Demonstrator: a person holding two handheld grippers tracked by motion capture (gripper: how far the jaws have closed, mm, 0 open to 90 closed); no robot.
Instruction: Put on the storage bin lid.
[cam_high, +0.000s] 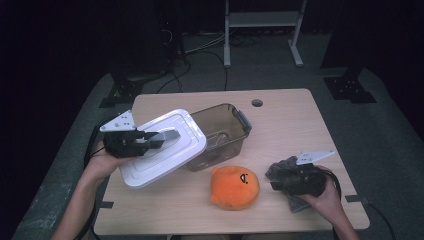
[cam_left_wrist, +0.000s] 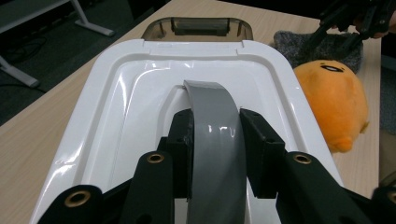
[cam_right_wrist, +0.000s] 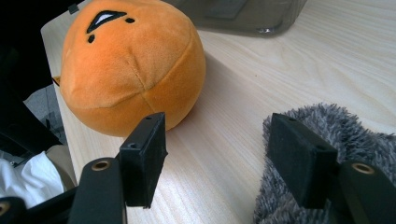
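My left gripper (cam_high: 167, 136) is shut on the grey handle (cam_left_wrist: 215, 135) of a white box lid (cam_high: 162, 147), which it holds tilted above the table beside a clear brown plastic box (cam_high: 220, 132). In the left gripper view the lid (cam_left_wrist: 140, 102) spreads out under the jaws and the box rim (cam_left_wrist: 198, 25) lies just beyond it. An orange round plush toy (cam_high: 235, 186) sits near the front middle. My right gripper (cam_right_wrist: 217, 163) stands open low over the table, with the plush (cam_right_wrist: 130, 65) to its left and a grey fuzzy cloth (cam_right_wrist: 345, 140) under its right jaw.
The wooden table (cam_high: 290, 125) has a small round hole (cam_high: 257, 103) near its far edge. A white metal frame (cam_high: 262, 30) stands on the floor beyond the table. Cables trail across the floor behind.
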